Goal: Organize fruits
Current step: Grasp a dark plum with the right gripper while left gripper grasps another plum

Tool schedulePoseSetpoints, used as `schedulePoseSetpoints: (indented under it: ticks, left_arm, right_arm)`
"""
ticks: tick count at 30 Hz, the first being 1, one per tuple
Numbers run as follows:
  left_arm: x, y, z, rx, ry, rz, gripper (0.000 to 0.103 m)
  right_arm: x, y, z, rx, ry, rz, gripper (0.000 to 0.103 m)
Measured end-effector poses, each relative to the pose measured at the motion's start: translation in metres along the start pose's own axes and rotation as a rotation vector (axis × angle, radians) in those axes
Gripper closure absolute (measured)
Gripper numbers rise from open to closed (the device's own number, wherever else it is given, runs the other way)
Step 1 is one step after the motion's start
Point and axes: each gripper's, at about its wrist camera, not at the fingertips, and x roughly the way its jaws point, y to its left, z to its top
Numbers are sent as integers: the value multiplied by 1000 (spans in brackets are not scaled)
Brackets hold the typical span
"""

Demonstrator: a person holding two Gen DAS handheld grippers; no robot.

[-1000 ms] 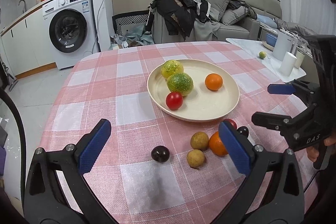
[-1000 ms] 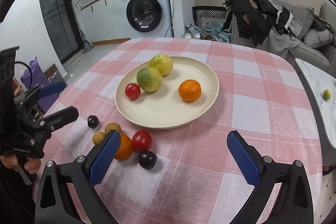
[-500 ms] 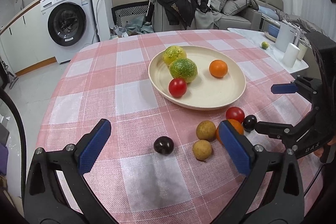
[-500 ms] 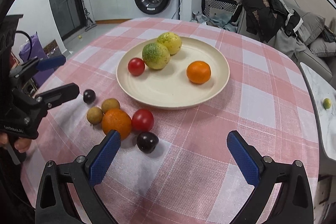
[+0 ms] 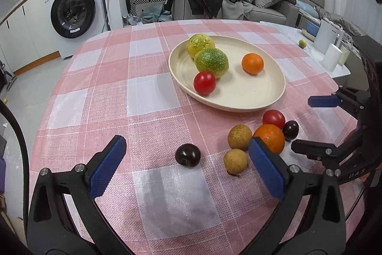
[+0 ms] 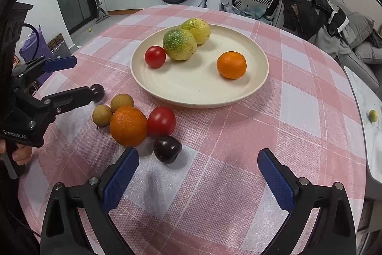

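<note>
Both the left gripper (image 5: 187,171) and right gripper (image 6: 198,177) gape wide, empty, over a pink-and-white checked tablecloth (image 5: 107,92); a white front-loading washing machine (image 5: 74,11) stands beyond the fingers.

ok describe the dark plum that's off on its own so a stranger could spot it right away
Start at the cream plate on the pink checked tablecloth, then drop to the loose fruit in front of it. The lone plum lies apart from that cluster, on the washing machine's side, next to two small brown fruits. It is near-black and touches nothing, unlike the other plum by the orange.
</note>
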Motion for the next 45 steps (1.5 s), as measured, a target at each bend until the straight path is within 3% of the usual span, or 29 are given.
schedulePoseSetpoints:
  ticks: [2, 4, 10, 21, 29, 39, 45]
  left_arm:
    - [2, 1, 0, 0, 7, 3, 1]
    - [5, 1, 0, 0, 15, 9, 1]
    - [6, 7, 0, -21, 7, 2, 2]
    - [6, 6, 0, -9, 7, 17, 9]
    - [9, 7, -1, -6, 19, 8, 20]
    - [11, 6, -2, -2, 23, 5, 20]
    - [12, 5, -3, -1, 31, 6, 20]
  right_arm:
    - [1, 0, -1, -1, 4, 18, 4]
    - [2, 2, -1, -6, 8, 50, 21]
    - [4, 11, -2, -32, 20, 94, 37]
    - [3, 16, -3, -48, 7, 128, 53]
    - [6, 18, -2, -57, 4, 103, 63]
    - [8, 18, -2, -52, -2, 107, 67]
    - [8, 19, -3, -60, -4, 106, 75]
